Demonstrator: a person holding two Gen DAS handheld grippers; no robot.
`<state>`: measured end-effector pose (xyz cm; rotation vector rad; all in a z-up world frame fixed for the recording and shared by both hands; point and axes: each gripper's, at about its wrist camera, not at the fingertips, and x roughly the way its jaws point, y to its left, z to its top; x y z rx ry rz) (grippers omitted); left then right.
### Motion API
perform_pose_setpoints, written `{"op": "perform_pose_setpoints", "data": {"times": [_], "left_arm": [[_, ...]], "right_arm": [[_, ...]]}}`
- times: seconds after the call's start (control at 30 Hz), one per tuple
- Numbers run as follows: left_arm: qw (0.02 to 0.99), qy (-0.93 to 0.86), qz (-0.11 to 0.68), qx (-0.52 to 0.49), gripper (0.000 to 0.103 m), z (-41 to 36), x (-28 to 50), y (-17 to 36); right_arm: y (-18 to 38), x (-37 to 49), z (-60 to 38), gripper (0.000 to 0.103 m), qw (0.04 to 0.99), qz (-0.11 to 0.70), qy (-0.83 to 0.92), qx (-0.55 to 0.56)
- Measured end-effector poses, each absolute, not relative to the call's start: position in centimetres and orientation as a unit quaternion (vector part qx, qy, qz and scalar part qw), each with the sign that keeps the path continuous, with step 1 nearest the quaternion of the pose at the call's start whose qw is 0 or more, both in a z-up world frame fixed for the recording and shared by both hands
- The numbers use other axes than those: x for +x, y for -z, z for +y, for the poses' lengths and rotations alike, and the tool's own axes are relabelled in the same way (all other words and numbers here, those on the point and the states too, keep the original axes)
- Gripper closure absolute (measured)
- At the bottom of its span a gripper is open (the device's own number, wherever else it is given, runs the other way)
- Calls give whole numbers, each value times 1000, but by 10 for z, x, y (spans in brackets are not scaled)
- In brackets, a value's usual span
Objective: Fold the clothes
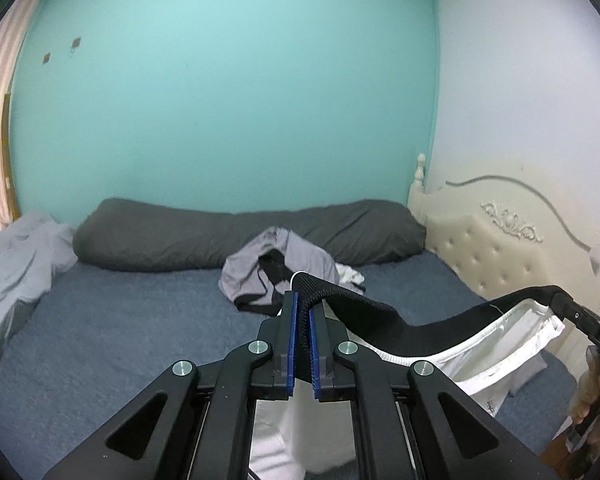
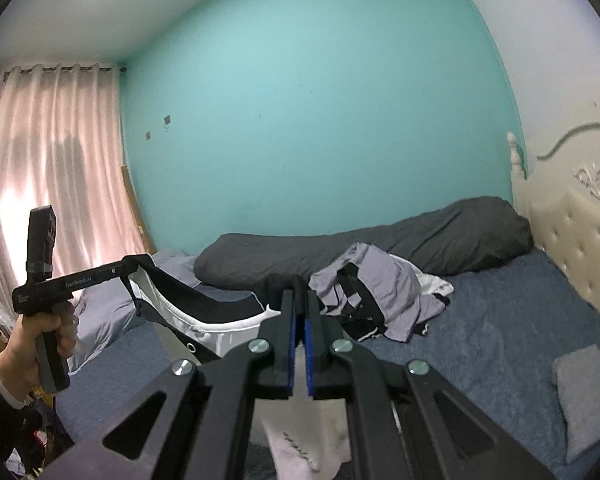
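White shorts with a black waistband (image 1: 380,320) hang in the air above the bed, stretched between both grippers. My left gripper (image 1: 303,300) is shut on one end of the waistband, and white cloth (image 1: 284,440) hangs below its jaws. My right gripper (image 2: 299,292) is shut on the other end of the waistband (image 2: 204,306), with a white leg (image 2: 300,444) dangling under it. The right gripper (image 1: 560,300) shows at the right edge of the left wrist view. The left gripper (image 2: 134,264), held by a hand (image 2: 32,340), shows at the left of the right wrist view.
A heap of grey, black and white clothes (image 1: 276,272) lies mid-bed on the blue sheet (image 1: 120,340). A long dark grey pillow (image 1: 240,236) lies along the teal wall. A cream headboard (image 1: 500,248) is on the right, a pale grey blanket (image 1: 16,272) on the left, and a folded grey item (image 2: 588,396) near the bed edge.
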<state>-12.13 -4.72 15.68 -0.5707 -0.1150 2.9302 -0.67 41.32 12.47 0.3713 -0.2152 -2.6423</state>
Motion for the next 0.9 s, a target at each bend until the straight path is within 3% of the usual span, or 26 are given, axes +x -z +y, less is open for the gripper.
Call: {"op": "perform_pose_setpoints", "data": {"times": [0.33, 0.53, 0.73, 0.9], "left_arm": [[69, -986, -34, -151, 97, -63, -72, -219], [73, -985, -37, -153, 98, -64, -58, -221], [73, -977, -34, -197, 98, -60, -66, -164], [67, -962, -8, -265, 98, -48, -83, -86]], "right_arm": [[-192, 36, 403, 100, 251, -66, 959, 116], [-211, 52, 394, 100, 257, -44, 958, 118], [-158, 33, 382, 100, 258, -36, 950, 174], [-78, 10, 368, 100, 250, -16, 937, 245]]}}
